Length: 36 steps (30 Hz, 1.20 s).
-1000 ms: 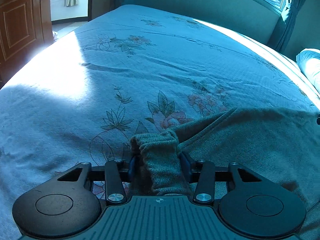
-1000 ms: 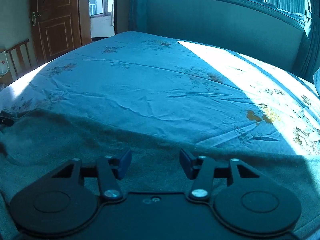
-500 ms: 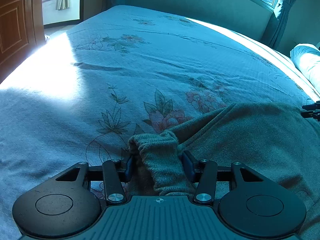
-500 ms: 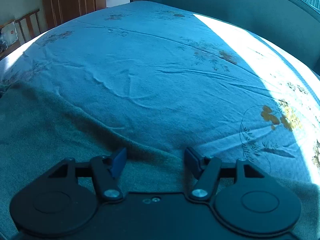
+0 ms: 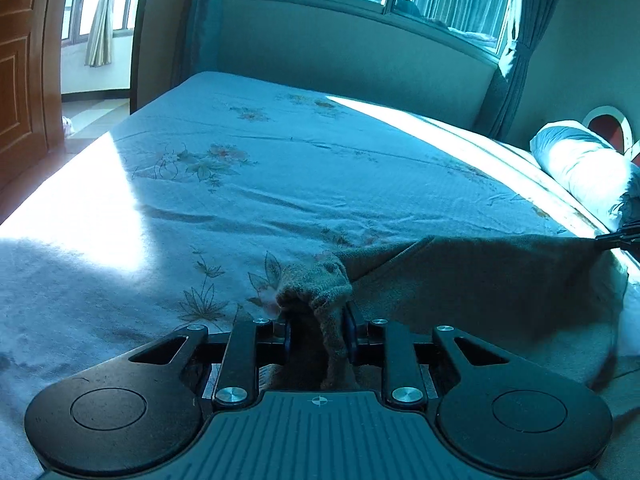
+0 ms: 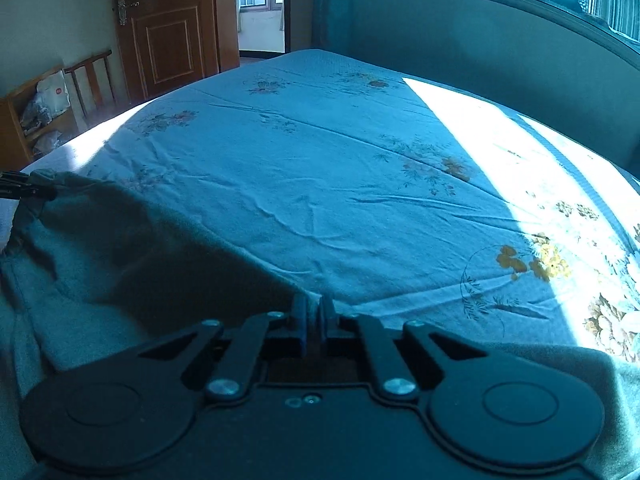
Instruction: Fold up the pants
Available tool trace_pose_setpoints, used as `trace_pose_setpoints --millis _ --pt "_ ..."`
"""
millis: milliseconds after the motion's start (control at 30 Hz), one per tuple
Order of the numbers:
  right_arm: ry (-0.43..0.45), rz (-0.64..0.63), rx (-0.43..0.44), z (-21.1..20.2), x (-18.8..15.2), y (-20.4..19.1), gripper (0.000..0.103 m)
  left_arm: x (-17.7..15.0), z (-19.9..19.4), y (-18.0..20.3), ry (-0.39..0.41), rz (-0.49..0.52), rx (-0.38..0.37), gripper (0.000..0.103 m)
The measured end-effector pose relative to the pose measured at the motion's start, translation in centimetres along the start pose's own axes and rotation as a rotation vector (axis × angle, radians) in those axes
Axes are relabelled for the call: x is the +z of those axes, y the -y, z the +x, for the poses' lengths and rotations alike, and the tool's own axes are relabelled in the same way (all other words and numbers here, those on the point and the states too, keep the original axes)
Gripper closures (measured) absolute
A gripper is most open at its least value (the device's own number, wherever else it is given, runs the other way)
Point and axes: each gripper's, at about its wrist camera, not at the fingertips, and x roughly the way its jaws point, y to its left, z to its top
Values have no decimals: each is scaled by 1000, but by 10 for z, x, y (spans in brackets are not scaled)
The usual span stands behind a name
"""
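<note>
Left wrist view: the black two-finger left gripper (image 5: 316, 332) was pinched on a bunched, ribbed end of the grey-green knitted pants (image 5: 480, 280), a wad of cloth bulging out above its blue-padded fingers (image 5: 286, 334). From that grip the garment stretched rightward in a taut sheet, raised off the floral-printed pale blue bedsheet (image 5: 280, 184), to the frame's right edge, where the tip of the other tool met its far corner. A white bolster pillow (image 5: 580, 164) lay at the far right of the bed. Right wrist view: the pants (image 6: 132, 256) hung from the left gripper (image 6: 24, 190) at the far left and ran down to the black right gripper (image 6: 314, 316), whose fingers were pressed together, apparently on the cloth's upper edge, though the fabric between them was barely discernible. Sunlight crossed the bedsheet (image 6: 360, 168) at right.
</note>
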Motion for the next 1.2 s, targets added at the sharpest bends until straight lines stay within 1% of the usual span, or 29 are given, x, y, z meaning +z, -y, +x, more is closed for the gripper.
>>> trace_pose_setpoints --millis 100,200,233,267,333,367,400,433,467,500,567,600,633,700,800,833,900,967,1033,1067,1100,1167,1200 --pt "27 -32 -3 -44 -17 -22 103 -6 -43 4 105 29 -56 79" --pt "31 -70 -15 -86 -53 -53 103 -29 -86 8 174 37 -100 79" --pt "27 -86 -23 -96 -67 -63 103 -40 -100 11 190 40 -101 79" --pt "24 -126 -44 -105 -85 -77 103 -53 -113 16 193 53 -79 79" --pt "37 -181 -111 -119 -121 -102 103 -81 -136 23 185 50 -39 79" --pt "38 -167 -123 -127 -138 -111 102 -93 -144 22 175 21 -27 79" --pt "45 -127 -123 -135 -151 -116 103 -109 -154 20 159 -33 -13 79" --pt "67 -69 -127 -144 -164 -119 99 -123 -163 18 140 -77 13 79" --pt "91 -3 -144 -153 -175 -121 90 -136 -170 17 124 -121 52 79" --pt "109 53 -150 -160 -183 -122 89 -148 -180 16 116 -173 75 79" --pt "146 144 -148 -170 -193 -122 91 -165 -194 18 114 -262 118 79" --pt "159 176 -163 -172 -195 -123 91 -170 -198 20 112 -294 125 79" --pt "172 202 -173 -174 -197 -125 89 -176 -202 23 114 -326 137 79" --pt "189 241 -196 -171 -196 -126 90 -179 -203 30 105 -366 143 79" --pt "208 283 -248 -167 -197 -129 89 -170 -196 40 113 -408 138 79" --pt "217 308 -249 -165 -198 -130 88 -167 -188 46 107 -416 134 79" --pt "217 347 -275 -158 -194 -129 85 -161 -175 52 83 -446 149 78" --pt "227 391 -273 -150 -193 -124 78 -157 -160 54 72 -473 153 76" --pt "223 457 -270 -141 -193 -118 76 -155 -151 53 74 -501 157 67" --pt "218 490 -266 -135 -193 -113 74 -154 -147 53 71 -515 158 52" --pt "216 520 -262 -130 -194 -108 73 -155 -144 53 72 -525 158 42" --pt "202 579 -267 -119 -197 -100 69 -155 -139 55 77 -527 153 41" --pt "197 599 -264 -113 -197 -95 69 -156 -137 56 74 -522 159 41"
